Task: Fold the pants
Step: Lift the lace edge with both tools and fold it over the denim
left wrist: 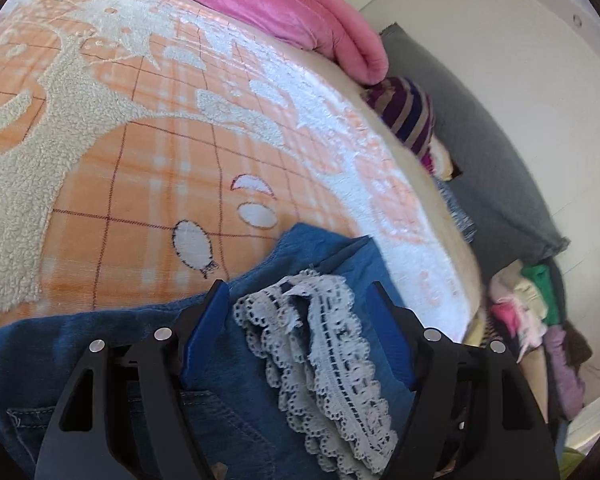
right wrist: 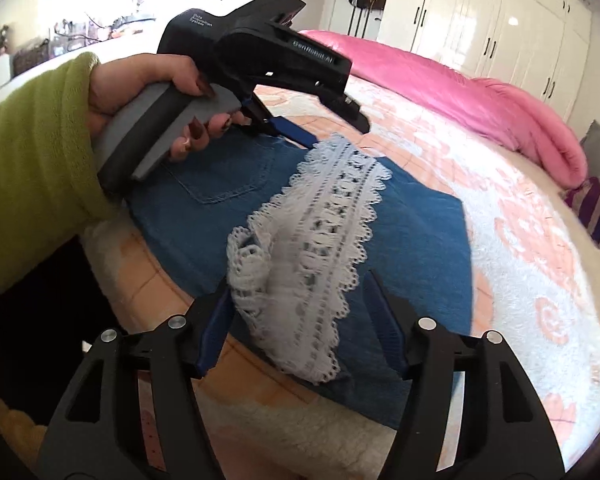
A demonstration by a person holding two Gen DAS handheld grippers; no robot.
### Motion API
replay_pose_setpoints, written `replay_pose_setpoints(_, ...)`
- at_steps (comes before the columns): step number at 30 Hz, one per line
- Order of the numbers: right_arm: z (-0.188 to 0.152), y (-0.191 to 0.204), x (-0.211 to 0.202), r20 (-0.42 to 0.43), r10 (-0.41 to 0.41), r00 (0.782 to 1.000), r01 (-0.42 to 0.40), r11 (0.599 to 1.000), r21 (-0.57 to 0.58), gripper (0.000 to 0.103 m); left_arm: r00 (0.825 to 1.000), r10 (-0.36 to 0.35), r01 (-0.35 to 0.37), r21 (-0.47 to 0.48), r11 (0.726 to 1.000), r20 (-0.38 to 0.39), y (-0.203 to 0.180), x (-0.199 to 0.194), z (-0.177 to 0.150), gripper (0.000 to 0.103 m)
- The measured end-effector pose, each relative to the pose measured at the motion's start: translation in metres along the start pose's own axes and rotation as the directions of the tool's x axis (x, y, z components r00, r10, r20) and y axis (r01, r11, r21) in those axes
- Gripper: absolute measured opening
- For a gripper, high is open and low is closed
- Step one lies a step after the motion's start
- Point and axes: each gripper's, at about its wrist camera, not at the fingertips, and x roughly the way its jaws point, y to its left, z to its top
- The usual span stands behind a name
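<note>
Sleeve, olive green, at far left of the right wrist view; the hand beyond it grips the grey handle of the left gripper, which points down over the far end of the jeans. Jeans lie folded on the blanket, an orange-and-white fleece covering the bed, near its front edge; a back pocket shows face up toward the left. Lace trim, white and scalloped, lies in a crumpled band across the top of the denim, from near the left gripper's blue finger toward the right gripper. Right gripper's jaws stand apart, blue pads either side of the near end of the lace, not pressing on it. Left wrist view: left gripper likewise has its jaws spread, with jeans and lace trim lying loose between the fingers, nothing clamped. Blanket stretches beyond. Pink quilt bunched along the far side of the bed; striped cushion just past its end; grey cushion against the wall farther right; heap of clothes on the floor at far right. White wardrobe behind the quilt in the right wrist view.
</note>
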Motion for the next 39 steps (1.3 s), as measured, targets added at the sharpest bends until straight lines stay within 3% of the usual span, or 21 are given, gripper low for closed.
replay_pose_setpoints(5, -0.003, -0.003, 0.002, 0.002, 0.010, 1.000, -0.010, 1.000, 0.017, 0.060, 0.999, 0.033, -0.032, 0.050, 0.998, -0.011, -0.008, 0.003, -0.001, 0.068)
replay_pose_setpoints(6, -0.002, -0.004, 0.005, -0.006, 0.023, 1.000, -0.023, 1.000, 0.021, 0.056, 1.000, 0.025, -0.025, 0.058, 0.998, -0.012, -0.010, 0.004, -0.001, 0.065)
replay_pose_setpoints(7, -0.002, -0.004, 0.009, -0.025, 0.051, 0.998, -0.051, 0.998, 0.027, 0.045, 1.000, 0.029, -0.028, 0.076, 0.997, -0.010, -0.013, 0.006, 0.000, 0.057)
replay_pose_setpoints(9, -0.003, -0.004, 0.017, -0.044, 0.087, 0.995, -0.086, 0.996, 0.034, 0.032, 0.999, 0.037, -0.037, 0.100, 0.994, -0.003, -0.018, 0.007, 0.000, 0.051)
replay_pose_setpoints(13, -0.003, -0.004, 0.021, -0.050, 0.114, 0.992, -0.112, 0.993, 0.043, 0.023, 0.999, 0.042, -0.042, 0.117, 0.992, 0.000, -0.018, 0.012, 0.001, 0.021)
replay_pose_setpoints(19, 0.002, -0.021, 0.021, -0.018, 0.184, 0.983, -0.180, 0.973, 0.143, 0.011, 0.999, 0.015, -0.019, 0.134, 0.991, 0.028, -0.023, 0.005, 0.004, 0.019)
replay_pose_setpoints(26, 0.027, -0.016, 0.017, 0.031, 0.215, 0.976, -0.218, 0.969, 0.118, 0.010, 0.995, 0.015, -0.031, 0.166, 0.986, 0.100, -0.030, -0.012, 0.010, 0.019)
replay_pose_setpoints(32, 0.034, 0.013, 0.044, -0.027, 0.229, 0.973, -0.228, 0.973, 0.023, 0.013, 0.993, 0.064, -0.073, 0.102, 0.992, 0.097, -0.006, -0.011, 0.015, 0.019)
replay_pose_setpoints(37, 0.026, 0.019, 0.039, -0.022, 0.329, 0.944, -0.328, 0.944, 0.044, 0.040, 0.992, 0.103, -0.108, 0.082, 0.991, 0.066, 0.006, -0.001, 0.014, 0.020)
replay_pose_setpoints(39, 0.024, 0.015, 0.032, -0.012, 0.368, 0.930, -0.367, 0.928, 0.062, 0.043, 0.991, 0.116, -0.121, 0.082, 0.989, 0.065, 0.008, 0.000, 0.014, 0.023)
